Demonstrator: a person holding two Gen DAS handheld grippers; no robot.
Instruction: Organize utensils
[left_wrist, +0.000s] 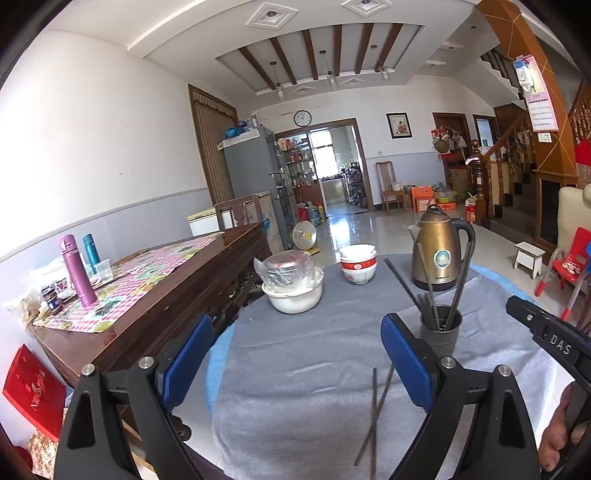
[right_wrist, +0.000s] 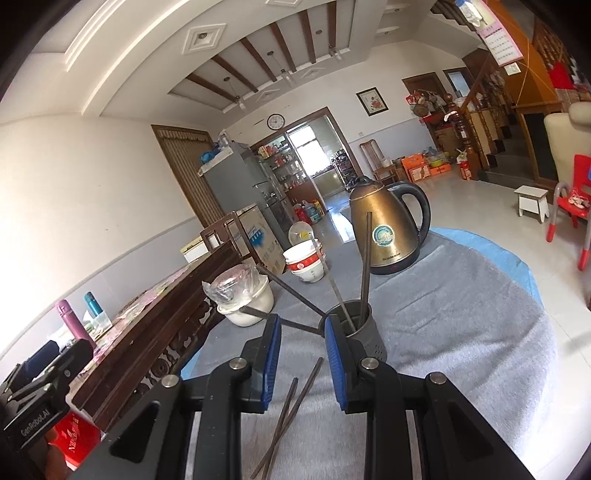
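A dark grey utensil cup (left_wrist: 440, 328) stands on the grey cloth and holds several dark chopsticks leaning outward; it also shows in the right wrist view (right_wrist: 364, 332). Two loose dark chopsticks (left_wrist: 376, 410) lie side by side on the cloth near me, and show in the right wrist view (right_wrist: 290, 410). My left gripper (left_wrist: 297, 365) is open and empty, above the cloth with the loose chopsticks between its fingers. My right gripper (right_wrist: 303, 360) is open and empty, just above the loose chopsticks, its right finger close to the cup.
A bronze electric kettle (left_wrist: 441, 251) stands behind the cup. Stacked white-and-red bowls (left_wrist: 357, 264) and a white pot with a plastic-wrapped lid (left_wrist: 293, 286) sit at the far side. A wooden table (left_wrist: 159, 295) with bottles stands left of the round table (left_wrist: 498, 284).
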